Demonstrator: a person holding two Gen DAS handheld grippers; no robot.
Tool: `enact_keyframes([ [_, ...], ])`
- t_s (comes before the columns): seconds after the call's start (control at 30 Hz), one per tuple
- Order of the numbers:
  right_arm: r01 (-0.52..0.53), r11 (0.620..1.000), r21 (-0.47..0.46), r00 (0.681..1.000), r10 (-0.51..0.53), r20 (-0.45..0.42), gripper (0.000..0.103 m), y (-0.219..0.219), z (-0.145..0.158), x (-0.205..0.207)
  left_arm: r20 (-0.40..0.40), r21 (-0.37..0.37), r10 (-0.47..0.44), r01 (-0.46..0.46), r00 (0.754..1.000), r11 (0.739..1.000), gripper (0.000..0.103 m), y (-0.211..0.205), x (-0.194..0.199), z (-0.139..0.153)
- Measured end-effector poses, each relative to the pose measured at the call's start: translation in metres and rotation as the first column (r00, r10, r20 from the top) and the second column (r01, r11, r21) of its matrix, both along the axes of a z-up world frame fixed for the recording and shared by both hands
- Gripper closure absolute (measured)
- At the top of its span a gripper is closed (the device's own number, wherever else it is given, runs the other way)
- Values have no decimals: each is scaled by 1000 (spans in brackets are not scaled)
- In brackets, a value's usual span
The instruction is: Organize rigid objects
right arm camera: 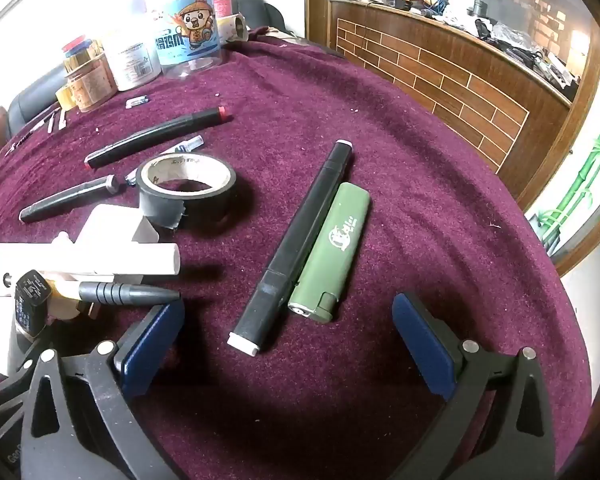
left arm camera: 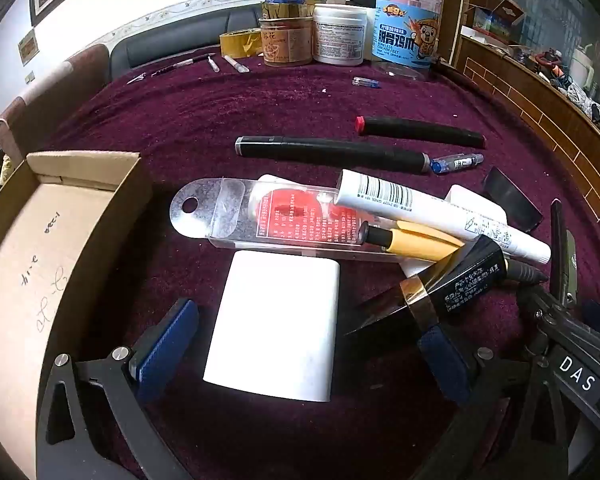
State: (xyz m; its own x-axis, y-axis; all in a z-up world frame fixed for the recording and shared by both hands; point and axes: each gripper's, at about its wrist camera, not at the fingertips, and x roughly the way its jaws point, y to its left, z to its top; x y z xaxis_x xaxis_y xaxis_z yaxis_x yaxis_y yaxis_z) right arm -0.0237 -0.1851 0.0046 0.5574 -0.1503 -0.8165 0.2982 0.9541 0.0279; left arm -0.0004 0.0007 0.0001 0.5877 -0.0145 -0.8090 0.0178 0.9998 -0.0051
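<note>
Clutter of small rigid things lies loose on the plum-coloured velvet tablecloth (right arm camera: pixel 400 128), and the open brown cardboard box (left arm camera: pixel 40 248) at the cloth's left edge looks like the place meant for them. Taking that box as the mark: just beside it, toward the table's middle, rests a white rounded-corner plastic block (left arm camera: pixel 274 326), with a clear plastic blister pack with a red card inside (left arm camera: pixel 284 216) touching its far edge. On that pack lean a white squeeze tube with a barcode (left arm camera: pixel 420 208) and a yellow-barrelled pen (left arm camera: pixel 412 242). Farther from the box sit two black marker pens; well beyond, a roll of black tape (right arm camera: pixel 186 188), then a long black marker with white ends (right arm camera: pixel 300 248) touching an olive-green lighter (right arm camera: pixel 330 248).

The left gripper (left arm camera: pixel 306 344) hangs tilted down over the white block, jaws spread wide to either side of it and pinching nothing. The right gripper (right arm camera: pixel 288 344) hovers likewise spread and empty, with the marker's near end and the lighter between its blue pads (right arm camera: pixel 424 344).

A good pick, I judge, means lowering squarely so the pads meet the block's flat sides, and closing on the marker alone, since the lighter lies against it and could be dragged along.

Away from the box, jars and tubs (left arm camera: pixel 340 36) crowd the table's far edge; a wood-panelled counter (right arm camera: pixel 440 68) curves beyond.
</note>
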Motion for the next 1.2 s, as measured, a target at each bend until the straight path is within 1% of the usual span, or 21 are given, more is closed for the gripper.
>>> enact_keyframes([
  [0.1,0,1000,1,1000,0,-7,0,0,0,0,0,1,0,0,1000,1000,1,1,-1,0],
  [0.17,0,1000,2,1000,0,-2,0,0,0,0,-6,22,0,0,1000,1000,1,-3,-1,0],
  [1.2,0,1000,2,1000,0,-2,0,0,0,0,-9,14,0,0,1000,1000,1,-3,-1,-2],
])
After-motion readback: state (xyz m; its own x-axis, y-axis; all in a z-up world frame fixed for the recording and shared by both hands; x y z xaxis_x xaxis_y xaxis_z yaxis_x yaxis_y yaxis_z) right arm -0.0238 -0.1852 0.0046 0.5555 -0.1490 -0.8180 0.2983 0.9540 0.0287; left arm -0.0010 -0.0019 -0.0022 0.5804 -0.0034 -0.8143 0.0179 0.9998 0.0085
